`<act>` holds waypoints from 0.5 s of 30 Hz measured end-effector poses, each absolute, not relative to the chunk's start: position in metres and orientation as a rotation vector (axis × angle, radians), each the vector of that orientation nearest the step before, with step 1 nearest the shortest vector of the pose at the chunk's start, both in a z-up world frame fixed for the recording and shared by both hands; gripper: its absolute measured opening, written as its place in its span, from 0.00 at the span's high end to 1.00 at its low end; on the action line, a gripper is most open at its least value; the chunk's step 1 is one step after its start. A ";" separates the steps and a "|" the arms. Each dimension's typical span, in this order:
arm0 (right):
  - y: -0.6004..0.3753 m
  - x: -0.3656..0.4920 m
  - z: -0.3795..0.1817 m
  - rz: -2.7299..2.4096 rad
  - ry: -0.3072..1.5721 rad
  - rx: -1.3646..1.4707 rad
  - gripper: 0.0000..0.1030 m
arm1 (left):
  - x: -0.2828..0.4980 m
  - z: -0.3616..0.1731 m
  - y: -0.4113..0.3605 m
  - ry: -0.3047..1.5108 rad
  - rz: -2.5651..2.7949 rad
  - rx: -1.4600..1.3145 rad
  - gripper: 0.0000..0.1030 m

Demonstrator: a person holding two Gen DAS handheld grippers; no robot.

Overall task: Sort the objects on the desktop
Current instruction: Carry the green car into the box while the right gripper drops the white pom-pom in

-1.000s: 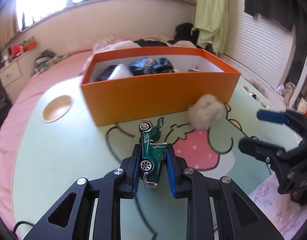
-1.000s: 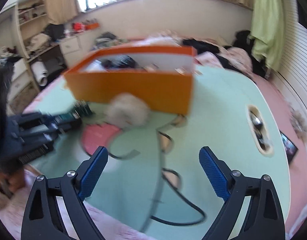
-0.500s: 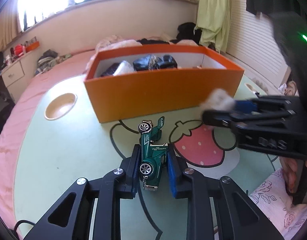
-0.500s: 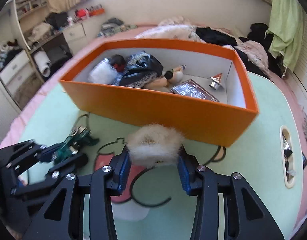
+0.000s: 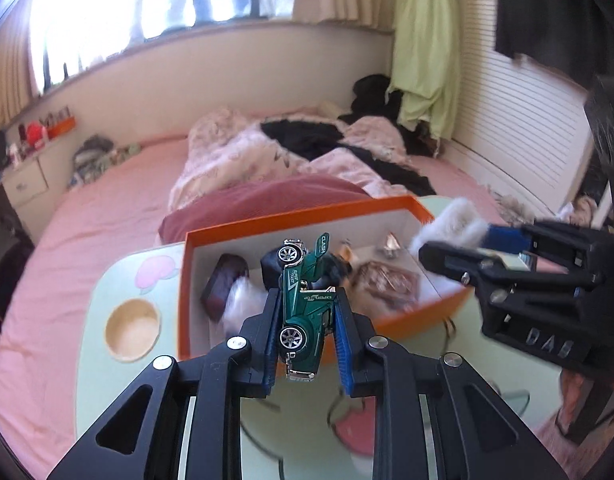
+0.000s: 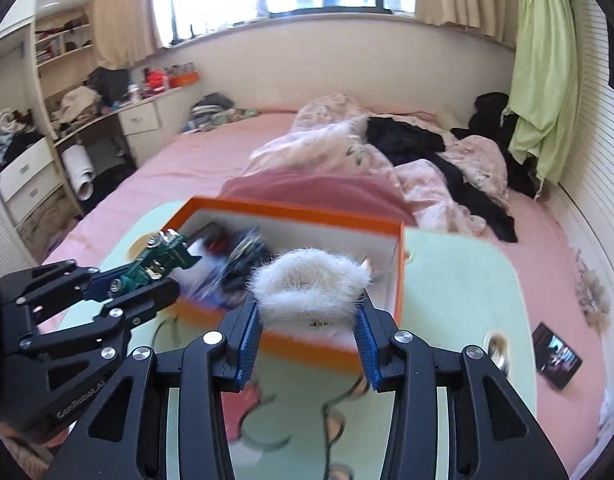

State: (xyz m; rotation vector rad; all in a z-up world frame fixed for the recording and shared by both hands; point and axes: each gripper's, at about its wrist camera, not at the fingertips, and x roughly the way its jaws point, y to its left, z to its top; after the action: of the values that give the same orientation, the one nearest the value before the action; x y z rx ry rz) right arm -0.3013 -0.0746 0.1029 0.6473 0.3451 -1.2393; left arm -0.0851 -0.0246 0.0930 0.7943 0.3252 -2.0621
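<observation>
Left wrist: 2 tongs [image 5: 305,334] [image 6: 307,322], clamped on 1 toy car [image 5: 303,312], 1 fluff ball [image 6: 309,294].

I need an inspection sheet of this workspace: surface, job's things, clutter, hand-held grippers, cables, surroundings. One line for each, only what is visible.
Surface: pale green table with cartoon print, set on a pink bed.
Job's things: green toy car; white fluffy ball; orange box already holding several items.
Clutter: phone on the bed beside the table.
Grippers: left hand-held gripper shut on the toy car; right hand-held gripper shut on the fluffy ball; both above the near side of the box.
Cables: nothing seen.
Surroundings: window, curtains, crumpled bedding, cluttered shelves.
</observation>
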 end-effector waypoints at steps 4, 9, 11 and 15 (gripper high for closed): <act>-0.112 -0.299 0.084 -1.214 0.375 0.724 0.51 | -0.088 0.070 -0.054 0.372 -1.989 0.852 0.75; -0.108 -0.298 0.070 -1.231 0.385 0.739 0.41 | -0.072 0.069 -0.040 0.349 -2.011 0.774 0.36; -0.100 -0.300 0.074 -1.229 0.366 0.723 0.36 | -0.066 0.076 -0.027 0.287 -2.010 0.760 0.33; -0.071 -0.302 0.092 -1.240 0.334 0.655 0.34 | -0.052 0.085 0.000 0.282 -2.012 0.750 0.14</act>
State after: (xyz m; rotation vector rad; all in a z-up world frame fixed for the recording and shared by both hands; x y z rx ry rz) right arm -0.3025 -0.0711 0.0917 0.6550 0.3336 -1.2403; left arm -0.0522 0.0001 0.0854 0.7500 0.2822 -2.0119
